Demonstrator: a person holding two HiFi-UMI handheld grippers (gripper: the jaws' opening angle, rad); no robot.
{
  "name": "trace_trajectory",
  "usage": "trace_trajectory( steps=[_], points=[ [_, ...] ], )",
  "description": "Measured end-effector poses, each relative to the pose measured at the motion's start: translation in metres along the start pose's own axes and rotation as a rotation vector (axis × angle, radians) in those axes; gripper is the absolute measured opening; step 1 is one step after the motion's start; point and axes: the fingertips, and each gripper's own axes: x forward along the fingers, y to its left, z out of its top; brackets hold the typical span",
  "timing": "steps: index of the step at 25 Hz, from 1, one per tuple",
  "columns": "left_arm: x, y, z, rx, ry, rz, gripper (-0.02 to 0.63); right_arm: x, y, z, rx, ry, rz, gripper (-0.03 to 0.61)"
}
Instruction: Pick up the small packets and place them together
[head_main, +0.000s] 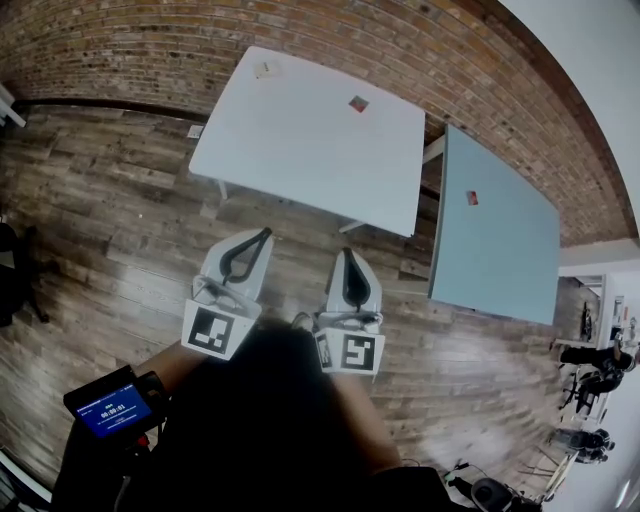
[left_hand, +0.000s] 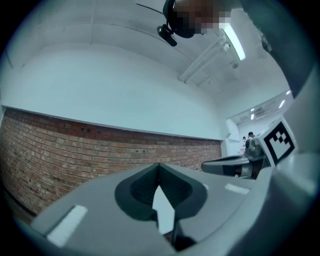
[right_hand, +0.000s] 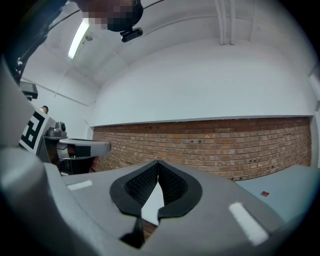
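Note:
Three small packets lie on two tables ahead of me. On the white table (head_main: 310, 150) a pale packet (head_main: 266, 69) rests near the far left corner and a reddish packet (head_main: 359, 103) near the far edge. The blue-grey table (head_main: 500, 250) on the right carries a red packet (head_main: 472, 197), which the right gripper view shows as a red packet (right_hand: 264, 193). My left gripper (head_main: 263, 236) and right gripper (head_main: 345, 254) are held level over the wooden floor, short of the white table. Both are shut and empty, seen in the left gripper (left_hand: 159, 167) and right gripper (right_hand: 158, 164) views.
A brick wall (head_main: 400, 40) runs behind the tables. Wooden floor (head_main: 100, 230) surrounds them. A device with a blue screen (head_main: 110, 408) sits at my lower left. People (head_main: 595, 375) stand far off at the right edge, near some gear on the floor (head_main: 490, 492).

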Motion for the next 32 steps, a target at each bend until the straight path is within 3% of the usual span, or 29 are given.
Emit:
trace_trajectory(
  steps=[2,5,8,17,23,32],
  points=[
    [0.011,0.018,0.002,0.019,-0.013,0.011,0.000,0.016,-0.006,-0.004,0.006,0.007,-0.008,0.003],
    [0.013,0.034,0.005,-0.021,-0.023,0.059,0.000,0.020,-0.015,-0.006,0.023,0.010,-0.033,0.005],
    [0.015,0.044,-0.002,-0.032,-0.022,0.081,0.000,0.024,-0.020,-0.010,0.037,0.025,-0.050,0.051],
    [0.016,0.034,-0.014,-0.035,0.005,0.032,0.000,0.016,-0.023,-0.012,0.021,0.049,-0.046,0.049],
    [0.012,0.033,-0.015,-0.088,-0.015,0.069,0.000,0.011,-0.021,-0.024,0.011,0.081,-0.026,0.049],
    [0.038,0.052,-0.022,-0.070,0.021,0.129,0.000,0.061,-0.047,-0.024,0.031,0.066,0.019,0.049]
  ],
)
